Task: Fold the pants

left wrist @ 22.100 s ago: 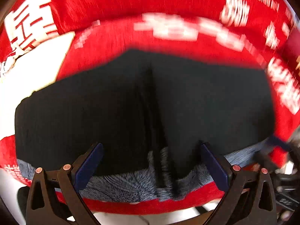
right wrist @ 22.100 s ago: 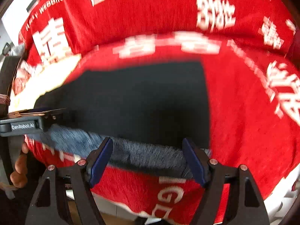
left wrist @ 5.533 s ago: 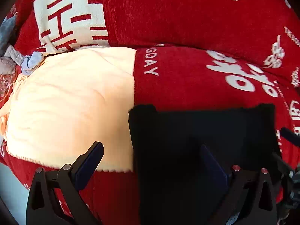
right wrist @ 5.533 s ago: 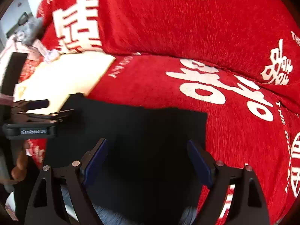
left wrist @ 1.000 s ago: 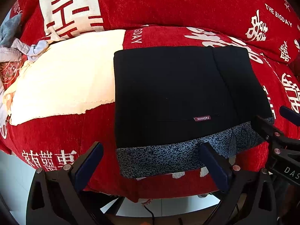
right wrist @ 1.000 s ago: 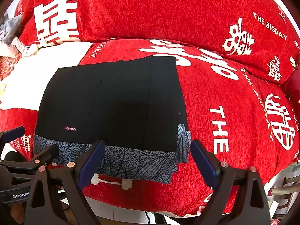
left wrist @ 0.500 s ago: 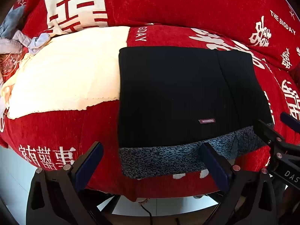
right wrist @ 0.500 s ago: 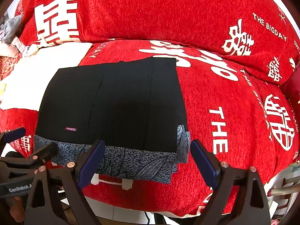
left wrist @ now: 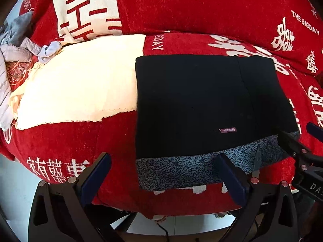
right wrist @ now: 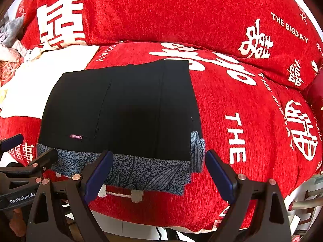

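Observation:
The black pants lie folded into a flat rectangle on the red sofa seat, with a grey-blue patterned lining showing along the near edge and a small purple label on top. They also show in the right wrist view. My left gripper is open and empty, held back just off the sofa's front edge. My right gripper is open and empty, near the lining edge. Each gripper shows at the side of the other's view.
The sofa is covered in red cloth with white characters. A cream cloth lies left of the pants. Grey and patterned clothes are piled at the far left. The back cushion rises behind.
Both grippers have let go of the pants and drawn back from the sofa; the folded pants lie still. In the last second the left view shifted slightly.

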`<move>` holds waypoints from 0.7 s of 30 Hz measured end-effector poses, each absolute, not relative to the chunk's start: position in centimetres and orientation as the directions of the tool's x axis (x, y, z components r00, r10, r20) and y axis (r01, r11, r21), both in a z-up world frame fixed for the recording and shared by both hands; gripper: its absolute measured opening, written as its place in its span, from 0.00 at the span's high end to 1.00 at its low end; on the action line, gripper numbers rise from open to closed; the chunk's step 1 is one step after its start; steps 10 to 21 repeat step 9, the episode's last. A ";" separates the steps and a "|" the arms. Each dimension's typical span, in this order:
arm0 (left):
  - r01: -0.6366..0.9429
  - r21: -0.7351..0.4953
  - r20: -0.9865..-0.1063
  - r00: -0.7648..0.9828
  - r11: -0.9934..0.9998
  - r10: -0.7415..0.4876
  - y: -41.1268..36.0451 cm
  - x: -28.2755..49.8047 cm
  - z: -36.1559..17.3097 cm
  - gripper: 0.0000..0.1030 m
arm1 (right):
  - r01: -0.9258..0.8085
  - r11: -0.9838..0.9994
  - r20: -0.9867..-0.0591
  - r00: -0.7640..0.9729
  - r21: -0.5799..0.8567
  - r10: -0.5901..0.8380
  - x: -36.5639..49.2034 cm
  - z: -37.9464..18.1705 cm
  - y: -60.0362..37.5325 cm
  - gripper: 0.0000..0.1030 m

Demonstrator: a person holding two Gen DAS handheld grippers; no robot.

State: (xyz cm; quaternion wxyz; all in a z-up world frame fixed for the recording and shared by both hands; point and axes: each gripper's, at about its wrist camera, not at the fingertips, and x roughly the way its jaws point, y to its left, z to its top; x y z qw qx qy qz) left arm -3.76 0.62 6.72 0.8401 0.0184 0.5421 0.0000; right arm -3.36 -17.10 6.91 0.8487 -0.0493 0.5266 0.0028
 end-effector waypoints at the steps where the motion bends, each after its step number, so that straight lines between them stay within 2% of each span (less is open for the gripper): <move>1: 0.028 0.020 -0.905 0.425 0.999 0.006 0.5 -4.2 6.7 0.00 | -0.053 0.995 -0.891 0.451 -0.085 -0.052 -3.7 6.9 -17.2 0.09; 6: 0.064 0.008 -0.873 0.487 0.998 -0.024 0.1 -6.6 5.8 0.00 | -0.025 0.996 -0.872 0.485 -0.088 -0.065 -6.5 5.9 -17.7 0.09; 9: 0.098 -0.022 -0.884 0.464 0.995 -0.065 -0.2 -7.7 4.0 0.00 | -0.022 0.995 -0.873 0.483 -0.093 -0.071 -8.3 4.6 -18.0 0.09; 21: 0.098 -0.022 -0.884 0.464 0.995 -0.065 -0.2 -7.7 4.0 0.00 | -0.022 0.995 -0.873 0.483 -0.093 -0.071 -8.3 4.6 -18.0 0.09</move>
